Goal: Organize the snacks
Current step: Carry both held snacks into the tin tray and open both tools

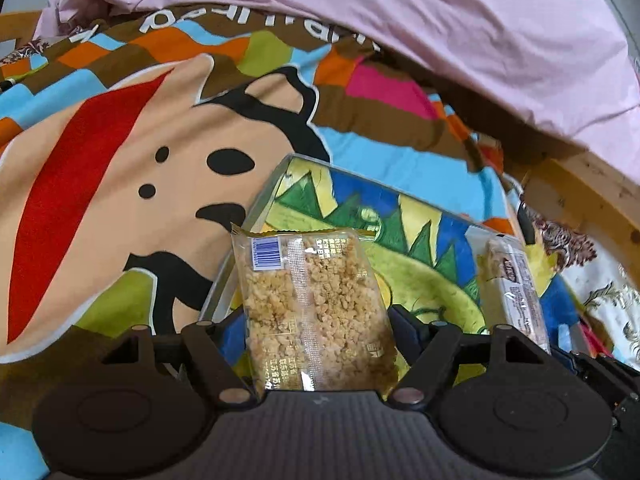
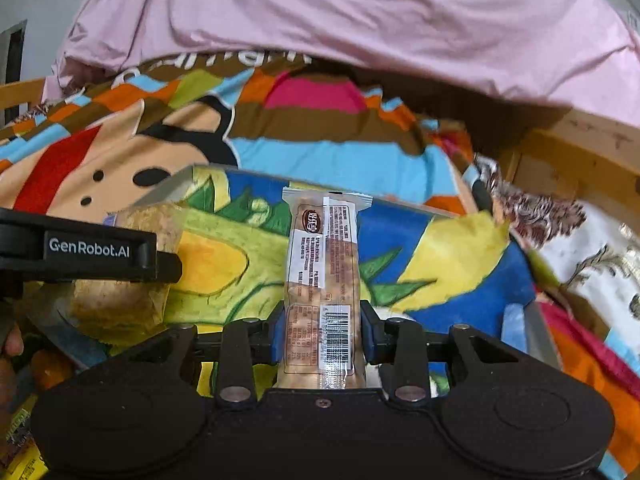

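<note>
Left gripper (image 1: 318, 320) clamped on a clear crumbly snack pack (image 1: 314, 312), held upright over the near-left end of a clear box (image 1: 264, 196) with a colourful printed bottom. Right gripper (image 2: 323, 330) clamped on a narrow wrapped bar (image 2: 323, 276), upright over the same box, right of the pack. Box sits on a cartoon-print blanket (image 1: 120, 184), pink sheet (image 1: 440, 20) behind.

On my left gripper (image 2: 92, 256), seen from my right wrist, I read "GenRobot.AI" in white; the crumbly snack packet (image 1: 316, 312) and the long snack bar (image 2: 324, 280) carry barcodes and fine print too small to make out.
</note>
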### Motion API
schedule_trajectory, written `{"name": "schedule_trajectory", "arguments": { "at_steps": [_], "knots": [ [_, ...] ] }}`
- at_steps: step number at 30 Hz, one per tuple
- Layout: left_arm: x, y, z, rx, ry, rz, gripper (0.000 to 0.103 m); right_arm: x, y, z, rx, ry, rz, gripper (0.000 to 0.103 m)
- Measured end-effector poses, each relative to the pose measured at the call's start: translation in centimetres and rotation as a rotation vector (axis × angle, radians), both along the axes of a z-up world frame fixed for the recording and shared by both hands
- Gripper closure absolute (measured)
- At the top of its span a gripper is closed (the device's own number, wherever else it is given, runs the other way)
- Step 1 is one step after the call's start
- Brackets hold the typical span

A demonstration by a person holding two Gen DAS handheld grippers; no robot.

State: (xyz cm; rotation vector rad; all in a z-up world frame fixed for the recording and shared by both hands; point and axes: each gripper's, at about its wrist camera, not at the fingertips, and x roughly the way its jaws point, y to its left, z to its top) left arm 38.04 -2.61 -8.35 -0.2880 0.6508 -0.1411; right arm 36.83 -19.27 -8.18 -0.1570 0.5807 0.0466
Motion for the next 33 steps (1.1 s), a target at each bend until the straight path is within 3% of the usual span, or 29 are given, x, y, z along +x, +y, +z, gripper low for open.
{"name": "schedule_trajectory", "arguments": {
  "at_steps": [10, 15, 20, 27, 33],
  "knots": [
    [0.5, -0.4, -0.6, 0.029, 0.032, -0.023, 0.027, 0.4, -1.1, -0.9, 0.061, 0.073, -0.033, 0.064],
    [0.4, -0.2, -0.4, 0.008, 0.038, -0.039, 0.018, -0.4, -1.4, 0.1, 0.074, 0.057, -0.028, 0.051],
    [-0.6, 0.7, 0.6, -0.008, 0.051, -0.011, 0.015, -2.6, -2.5, 2.8, 0.097, -0.018, -0.04, 0.034],
    [-4.9, 1.6, 5.5, 0.021, -0.078, 0.02, 0.001, -7.4, -4.5, 7.7, 0.172, -0.162, -0.043, 0.009],
    [-9.7, 2.0, 9.4, 0.055, -0.18, 0.023, 0.001, -12.2, -5.2, 10.7, 0.194, -0.256, -0.023, 0.001]
  ]
}}
